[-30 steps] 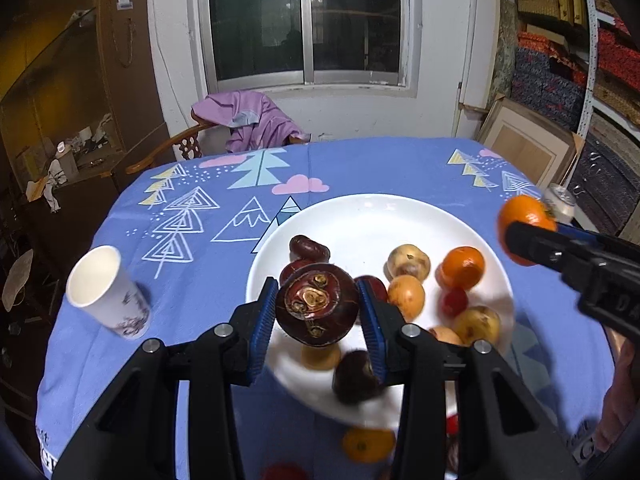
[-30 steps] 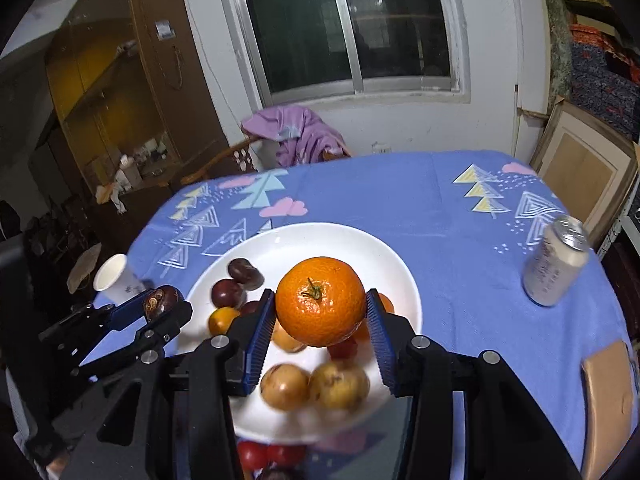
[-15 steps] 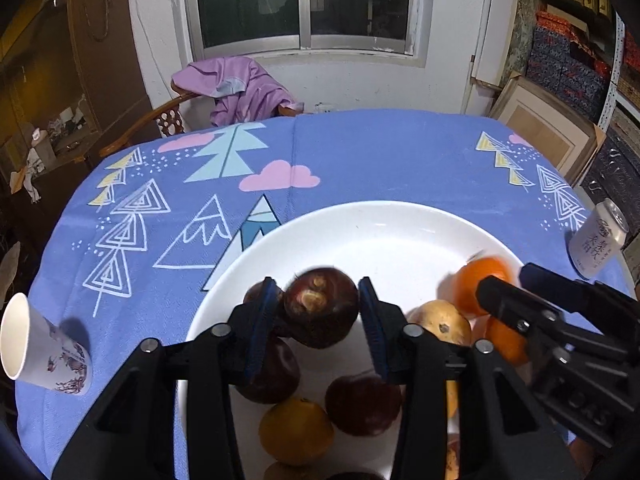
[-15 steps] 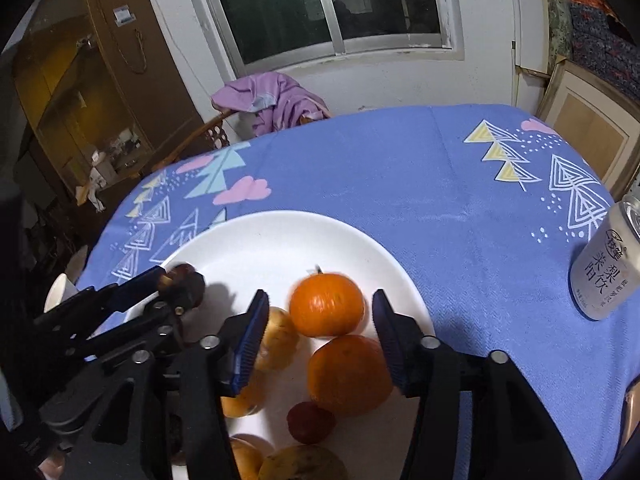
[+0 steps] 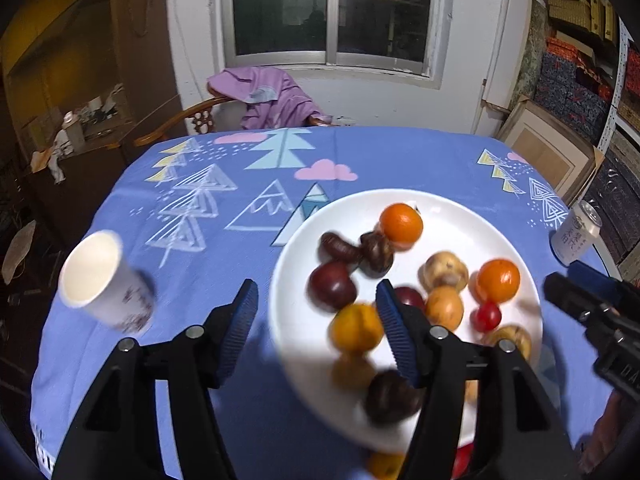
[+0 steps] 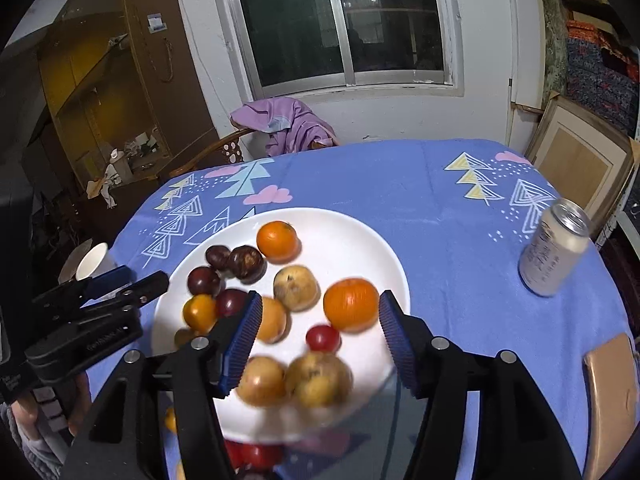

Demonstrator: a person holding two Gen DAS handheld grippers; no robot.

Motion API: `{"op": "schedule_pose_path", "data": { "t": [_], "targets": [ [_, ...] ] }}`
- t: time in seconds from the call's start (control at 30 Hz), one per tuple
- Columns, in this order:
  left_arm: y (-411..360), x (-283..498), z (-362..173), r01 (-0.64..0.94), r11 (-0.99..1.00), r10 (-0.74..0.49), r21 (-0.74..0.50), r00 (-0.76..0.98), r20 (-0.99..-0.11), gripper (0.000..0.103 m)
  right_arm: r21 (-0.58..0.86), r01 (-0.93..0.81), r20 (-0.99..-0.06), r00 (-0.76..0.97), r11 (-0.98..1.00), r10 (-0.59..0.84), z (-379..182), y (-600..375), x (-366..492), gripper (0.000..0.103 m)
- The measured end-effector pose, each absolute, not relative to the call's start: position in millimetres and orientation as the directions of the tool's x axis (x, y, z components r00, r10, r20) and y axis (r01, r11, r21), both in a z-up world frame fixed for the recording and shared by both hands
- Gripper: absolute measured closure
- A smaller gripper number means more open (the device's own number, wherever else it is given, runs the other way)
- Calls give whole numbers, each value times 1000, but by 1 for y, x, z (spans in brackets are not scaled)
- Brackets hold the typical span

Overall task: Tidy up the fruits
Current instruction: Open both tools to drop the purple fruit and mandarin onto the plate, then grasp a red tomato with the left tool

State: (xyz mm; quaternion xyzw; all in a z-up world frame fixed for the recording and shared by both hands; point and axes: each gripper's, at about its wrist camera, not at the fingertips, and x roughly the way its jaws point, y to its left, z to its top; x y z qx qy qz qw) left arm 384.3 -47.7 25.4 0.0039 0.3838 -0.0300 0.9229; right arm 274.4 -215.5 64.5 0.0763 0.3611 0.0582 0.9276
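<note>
Nearest in the left wrist view: left gripper (image 5: 316,308) with black arms and blue ribbed fingers (image 5: 394,330) spread wide, holding nothing, straddling the near-left rim of the large round white plate (image 5: 460,216). In the right wrist view: right gripper (image 6: 320,326) likewise with fingers (image 6: 242,338) wide apart and empty, poised over the plate's near half. Between and just beyond those fingers: blurred tan-yellow round fruits (image 6: 294,378) at the near rim, a small red cherry tomato (image 6: 322,338), a bright orange tangerine (image 6: 351,309) close to the right finger, and a pale speckled brown fruit (image 6: 296,287). Further left on the plate: a yellow-orange fruit (image 6: 199,312) and dark purple plums (image 6: 204,280). Beyond these: two dark brown chestnut-like fruits (image 6: 240,260) touching each other, and just beside them a second orange tangerine (image 6: 277,240) at the far side of the cluster. All lying on the plate, on the blue tree-and-cloud patterned cloth covering the desk (image 6: 380,176). A few red and orange pieces (image 6: 256,454) off the plate at its near edge, partly hidden. To the left, a white paper cup (image 5: 102,282) tilted on the cloth; to the right, a silver drink can (image 6: 554,248) standing upright, well apart from the plate. Beyond the desk: a wooden chair draped with a purple garment (image 6: 286,124), then a dark window (image 6: 340,20) in the white wall.
</note>
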Motion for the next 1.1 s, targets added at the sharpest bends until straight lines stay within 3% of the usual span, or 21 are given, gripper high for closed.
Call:
{"op": "schedule_pose_path", "data": {
  "t": [0.2, 0.4, 0.87, 1.03, 1.1],
  "targets": [
    [-10, 316, 10, 17, 999, -32, -29, 694, -719, 41, 214, -55, -638, 748, 975, 182, 62, -221, 208, 34],
    [5, 275, -20, 20, 999, -43, -39, 665, -746, 41, 227, -55, -642, 742, 972, 192, 43, -222, 165, 33],
    [-23, 248, -30, 145, 989, -106, -2, 715, -691, 41, 219, -55, -656, 730, 974, 189, 31, -223, 151, 33],
    [-22, 255, -40, 157, 987, -127, -27, 674, -727, 60, 195, -76, -664, 724, 978, 189, 29, -215, 151, 33],
    [-21, 257, -41, 157, 987, -133, -35, 671, -730, 60, 188, -81, -669, 719, 979, 188, 27, -212, 150, 33]
  ]
}}
